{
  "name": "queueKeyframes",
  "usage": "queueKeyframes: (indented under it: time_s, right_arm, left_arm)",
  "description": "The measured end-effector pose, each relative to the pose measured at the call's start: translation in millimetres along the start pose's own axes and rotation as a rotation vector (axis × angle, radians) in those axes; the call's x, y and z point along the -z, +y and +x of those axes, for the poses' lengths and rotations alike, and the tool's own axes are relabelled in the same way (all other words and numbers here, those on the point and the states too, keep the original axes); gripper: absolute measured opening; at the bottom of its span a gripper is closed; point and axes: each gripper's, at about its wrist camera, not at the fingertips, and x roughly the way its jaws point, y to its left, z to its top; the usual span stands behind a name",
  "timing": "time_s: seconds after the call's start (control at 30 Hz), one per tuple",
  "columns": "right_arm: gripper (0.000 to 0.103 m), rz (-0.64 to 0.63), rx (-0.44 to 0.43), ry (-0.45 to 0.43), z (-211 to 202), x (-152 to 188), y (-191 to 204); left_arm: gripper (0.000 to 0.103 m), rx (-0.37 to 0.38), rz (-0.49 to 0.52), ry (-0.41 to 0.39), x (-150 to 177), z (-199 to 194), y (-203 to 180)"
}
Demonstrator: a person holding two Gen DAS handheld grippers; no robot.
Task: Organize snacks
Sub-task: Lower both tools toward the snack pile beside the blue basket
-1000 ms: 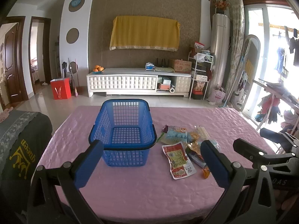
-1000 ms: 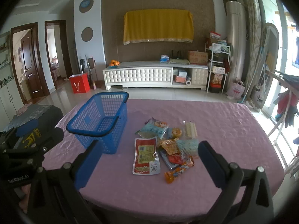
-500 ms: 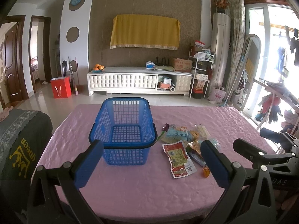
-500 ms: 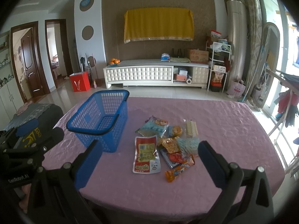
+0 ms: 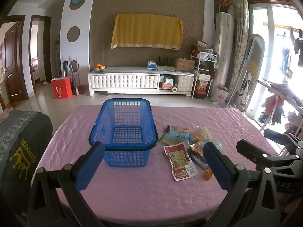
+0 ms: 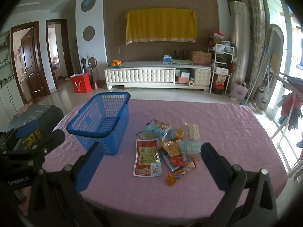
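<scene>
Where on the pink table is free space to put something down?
Bare cloth lies along the near edge of the table, before the blue basket and snack pile, and across the far right side. The basket is empty too. Crowded: the pile itself, close beside the basket.

On the table [image 5: 132, 194] — basket [image 5: 124, 132] left, snack packets [image 5: 186, 151] just right of it.

This is a home living room. A long white TV cabinet [image 5: 141, 79] stands against a brown feature wall under a yellow cloth [image 5: 146, 31] draped over the screen. Oranges [image 6: 115, 62] sit on the cabinet, wooden doors [image 6: 28, 62] open to bedrooms, and laundry [image 5: 274, 107] hangs by the balcony window.
</scene>
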Motion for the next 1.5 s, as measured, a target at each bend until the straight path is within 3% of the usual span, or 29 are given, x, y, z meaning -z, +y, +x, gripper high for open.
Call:
queueKeyframes:
  time_s: [0.47,0.93,1.3,1.5]
  right_arm:
    - [0.103,0.031,0.015,0.091,34,8,-59]
    - [0.103,0.040,0.050,0.280,112,40,-120]
    - [0.103,0.037,0.038,0.390,171,60,-142]
    - [0.103,0.018,0.036,0.399,188,60,-139]
  left_arm:
    - [0.103,0.025,-0.006,0.160,-3,61,-40]
    - [0.103,0.008,0.024,0.460,34,178,-89]
    - [0.103,0.003,0.008,0.626,64,260,-92]
    - [0.103,0.000,0.021,0.658,68,285,-87]
